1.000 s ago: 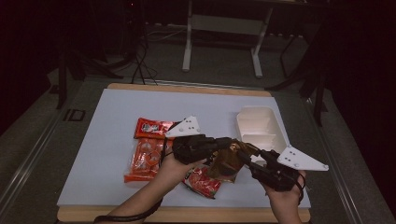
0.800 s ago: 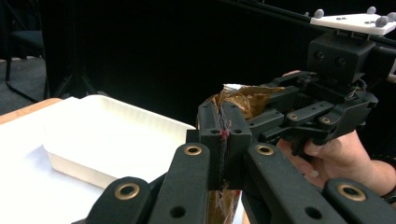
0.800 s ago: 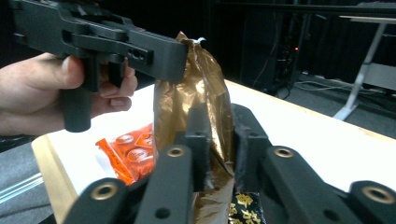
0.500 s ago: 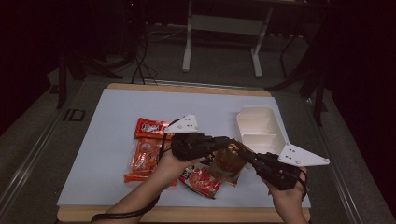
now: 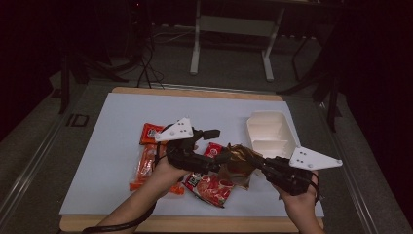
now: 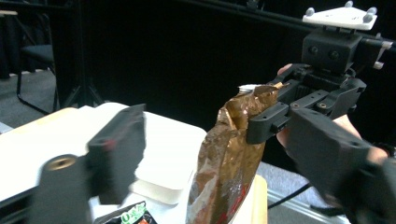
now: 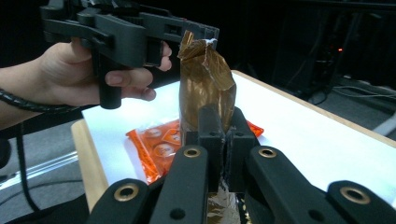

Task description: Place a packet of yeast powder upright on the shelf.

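Brown foil packet [image 5: 238,163] held off the table between the two grippers, near centre of the white sheet [image 5: 117,131]. Right gripper view: right gripper [image 7: 219,140] jaws pressed narrow on the packet's lower part, packet upright, crumpled top edge rising above them. Same view: left gripper [image 7: 187,35] at upper left, its jaw tip at the packet's top edge; a hand [image 7: 84,74] grips the handle, coiled black cable trailing over the forearm. Left gripper view: own jaws stand wide apart, one blurred at left, one at right, packet hanging between them; whether they touch it, cannot tell. The right gripper appears there too, clamping the packet's upper corner, grey plate on top.

High view adds the layout: red snack packets [image 5: 209,183] lying flat beneath the hands, an orange packet [image 5: 143,163] at left, a white compartment tray [image 5: 270,131] on the far right of the sheet. Sheet sits on a wooden tabletop [image 5: 195,92]; dark room beyond, grey floor, a white metal stand [image 5: 197,39] at the far side.

Forearms enter from the near edge, left reaching right, right reaching left, grippers converging at the packet.
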`<state>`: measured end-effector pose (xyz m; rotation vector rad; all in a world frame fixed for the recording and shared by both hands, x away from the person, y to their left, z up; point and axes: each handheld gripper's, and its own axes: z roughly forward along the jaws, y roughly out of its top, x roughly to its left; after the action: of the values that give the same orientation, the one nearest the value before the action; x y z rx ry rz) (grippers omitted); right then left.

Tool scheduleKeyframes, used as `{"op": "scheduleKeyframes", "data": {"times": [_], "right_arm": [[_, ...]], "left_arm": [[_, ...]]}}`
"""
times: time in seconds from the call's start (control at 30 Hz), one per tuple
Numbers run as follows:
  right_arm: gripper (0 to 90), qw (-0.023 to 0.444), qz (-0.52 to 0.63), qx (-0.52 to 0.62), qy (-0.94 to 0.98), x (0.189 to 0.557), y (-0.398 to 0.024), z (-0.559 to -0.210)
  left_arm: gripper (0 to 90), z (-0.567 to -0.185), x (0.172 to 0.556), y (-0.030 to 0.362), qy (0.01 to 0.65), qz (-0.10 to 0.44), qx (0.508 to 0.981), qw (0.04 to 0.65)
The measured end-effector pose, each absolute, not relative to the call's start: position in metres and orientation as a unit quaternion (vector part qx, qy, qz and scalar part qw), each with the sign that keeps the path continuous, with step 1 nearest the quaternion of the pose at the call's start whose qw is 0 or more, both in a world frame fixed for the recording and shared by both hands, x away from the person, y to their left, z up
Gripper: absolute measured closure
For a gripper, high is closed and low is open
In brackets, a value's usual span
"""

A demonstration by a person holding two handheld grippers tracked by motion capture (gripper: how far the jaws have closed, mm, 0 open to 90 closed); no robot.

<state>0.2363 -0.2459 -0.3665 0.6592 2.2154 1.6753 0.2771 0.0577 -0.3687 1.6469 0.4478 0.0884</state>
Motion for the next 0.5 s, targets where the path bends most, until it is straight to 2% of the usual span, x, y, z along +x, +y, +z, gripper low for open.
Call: {"op": "scheduleKeyframes", "data": {"times": [0.03,0.1,0.13,0.27,0.5], "right_arm": [[88.5,0.143,0.583,0.226,0.768,0.237,-0.246,-0.366],[88.5,0.139,0.584,0.22,0.769,0.24,-0.247,-0.364],[88.5,0.14,0.587,0.219,0.767,0.242,-0.248,-0.363],[88.4,0.138,0.593,0.22,0.762,0.252,-0.252,-0.356],[88.4,0.14,0.599,0.223,0.756,0.268,-0.26,-0.352]], "left_arm": [[12.9,-0.369,0.277,0.06,0.203,0.04,0.728,0.654],[2.6,-0.371,0.275,0.065,0.213,0.044,0.73,0.648],[1.8,-0.373,0.274,0.068,0.217,0.044,0.729,0.648],[1.9,-0.382,0.271,0.084,0.219,0.051,0.73,0.645],[3.4,-0.398,0.255,0.116,0.205,0.12,0.74,0.63]]}}
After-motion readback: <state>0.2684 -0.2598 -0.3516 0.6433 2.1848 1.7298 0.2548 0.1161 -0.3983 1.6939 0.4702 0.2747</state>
